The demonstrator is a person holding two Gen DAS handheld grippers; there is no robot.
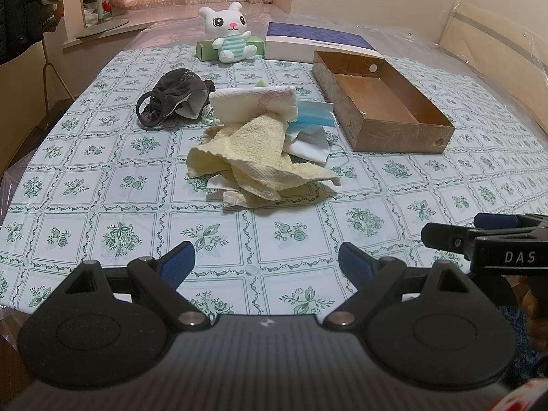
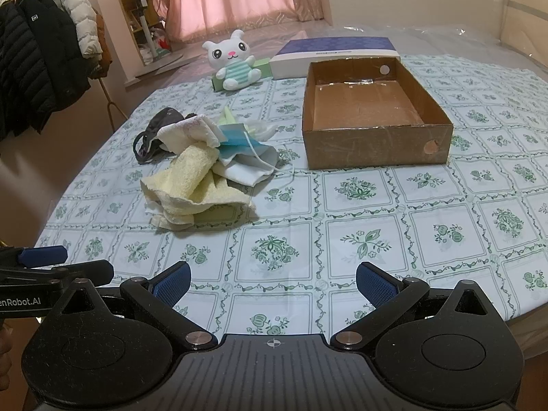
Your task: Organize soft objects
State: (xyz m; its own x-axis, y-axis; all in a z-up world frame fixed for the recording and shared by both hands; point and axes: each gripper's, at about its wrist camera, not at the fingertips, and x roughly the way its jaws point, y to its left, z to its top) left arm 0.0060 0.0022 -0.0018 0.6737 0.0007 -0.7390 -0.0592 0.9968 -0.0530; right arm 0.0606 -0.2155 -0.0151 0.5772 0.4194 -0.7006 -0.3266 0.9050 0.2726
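Flanking bare tablecloth (image 2: pixel 274 205): spread fingers (image 2: pixel 171 282).

Your left wrist cam sits low at the near edge of the table, looking forward across the tablecloth (image 1: pixel 113 178) with the towel pile (image 1: pixel 253 157) dead ahead and the cardboard box (image 1: pixel 380 102) off to the right. Your right wrist cam is just beside it, same height, same heading, so the box (image 2: pixel 373 116) lands nearly centre and the pile (image 2: pixel 202 178) slides left. Both views share the plush bunny (image 1: pixel 227 32) and curtains at the far end, and each catches the other gripper at its edge.
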